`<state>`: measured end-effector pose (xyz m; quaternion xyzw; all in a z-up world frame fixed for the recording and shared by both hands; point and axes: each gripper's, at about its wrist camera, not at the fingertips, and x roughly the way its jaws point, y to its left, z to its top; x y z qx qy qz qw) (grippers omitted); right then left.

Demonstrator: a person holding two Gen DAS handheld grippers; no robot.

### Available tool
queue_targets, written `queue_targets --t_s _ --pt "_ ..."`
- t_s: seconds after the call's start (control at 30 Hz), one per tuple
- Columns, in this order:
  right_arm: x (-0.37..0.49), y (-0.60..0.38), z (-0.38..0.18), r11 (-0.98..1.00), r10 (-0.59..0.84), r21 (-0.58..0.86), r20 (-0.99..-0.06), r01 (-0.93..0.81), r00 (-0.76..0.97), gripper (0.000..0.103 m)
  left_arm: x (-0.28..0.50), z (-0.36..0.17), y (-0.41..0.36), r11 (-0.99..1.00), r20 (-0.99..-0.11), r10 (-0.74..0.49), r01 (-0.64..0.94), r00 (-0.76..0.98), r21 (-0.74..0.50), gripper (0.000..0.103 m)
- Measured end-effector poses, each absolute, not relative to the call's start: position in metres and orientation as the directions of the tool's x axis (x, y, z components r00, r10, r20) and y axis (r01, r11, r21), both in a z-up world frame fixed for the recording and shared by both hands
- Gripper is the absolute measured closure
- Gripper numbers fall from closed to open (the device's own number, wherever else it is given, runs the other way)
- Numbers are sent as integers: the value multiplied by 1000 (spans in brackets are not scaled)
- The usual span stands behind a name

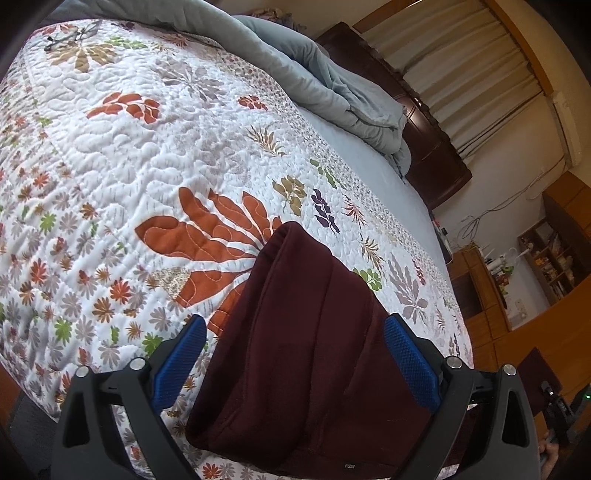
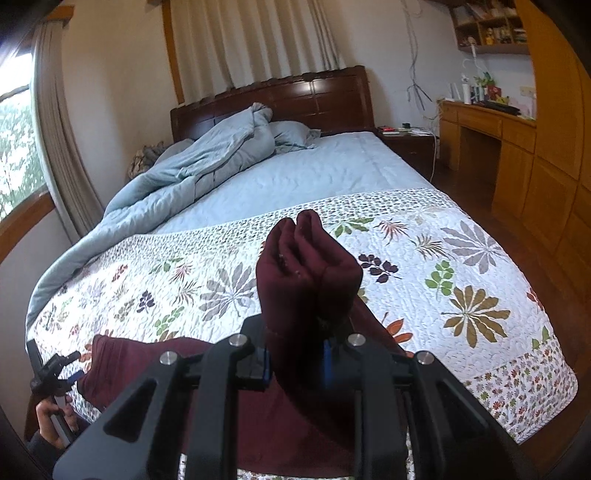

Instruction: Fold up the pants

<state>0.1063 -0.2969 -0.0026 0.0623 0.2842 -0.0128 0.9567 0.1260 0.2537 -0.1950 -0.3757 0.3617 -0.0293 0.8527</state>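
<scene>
The dark maroon pants lie folded on the floral quilt near the bed's foot. In the left wrist view my left gripper is open, its blue pads spread either side of the folded cloth without pinching it. In the right wrist view my right gripper is shut on a bunched fold of the pants and holds it lifted above the quilt; the rest of the pants trails down to the left. The left gripper also shows there at the lower left, in a hand.
The floral quilt covers the foot of the bed. A rumpled blue duvet and pillow lie toward the dark wooden headboard. A nightstand and wooden desk stand right of the bed. Glasses lie on the quilt.
</scene>
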Motion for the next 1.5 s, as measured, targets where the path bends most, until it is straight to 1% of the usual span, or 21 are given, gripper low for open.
queue_targets --t_s 0.4,0.63,0.97,1.27,1.37,1.5 --pt "128 -241 -32 1000 6 -11 -623 -16 782 85 125 -195 256 700 -570 -346 -200 745 -686 6" --pt "133 -213 -50 994 -7 -86 -653 -65 757 85 122 -194 256 695 -563 -355 -192 746 -693 5" --pt "134 -187 -71 970 -53 -212 -657 -117 752 85 125 -194 253 702 -568 -358 -188 741 -687 5" --pt "132 -177 -80 955 -63 -256 -662 -147 746 85 126 -194 252 707 -570 -353 -188 742 -682 5" --pt "131 -169 -88 939 -87 -306 -656 -159 750 85 127 -195 252 708 -571 -351 -189 742 -681 5" --pt "128 -149 -112 866 -174 -465 -623 -183 762 85 125 -195 254 706 -568 -350 -188 745 -682 5"
